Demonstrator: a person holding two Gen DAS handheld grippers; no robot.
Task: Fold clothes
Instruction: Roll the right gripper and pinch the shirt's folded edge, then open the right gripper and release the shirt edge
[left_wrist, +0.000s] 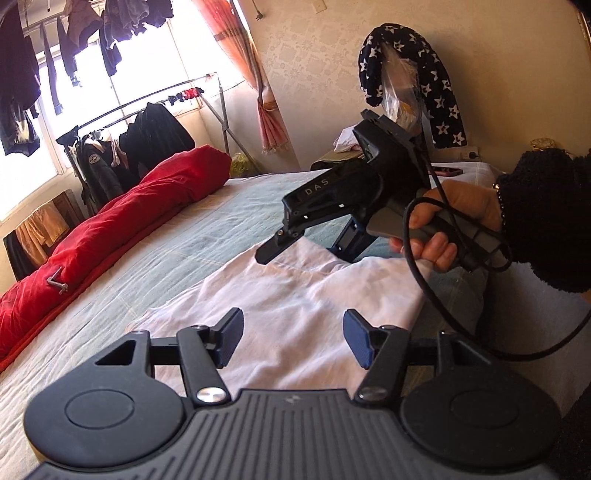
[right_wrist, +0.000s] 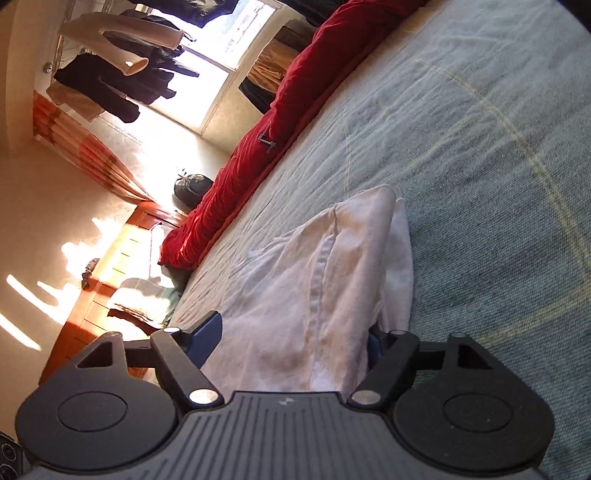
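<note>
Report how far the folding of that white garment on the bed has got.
Done: the white garment lies on the bed, at least partly doubled over; how many folds is unclear.
In hand: the right gripper has cloth between its fingers, though a firm pinch is not clear; the left gripper hovers open above the garment.
Left: it is still rumpled with uneven edges, so squaring and further folding likely remain.

someone's bedroom at home, big bed wearing a pale blue cover, red duvet lying rolled along its far side, clothes rack standing by the sunny window, laundry hanging overhead, orange curtain hanging down, wooden dresser catching the sun
</note>
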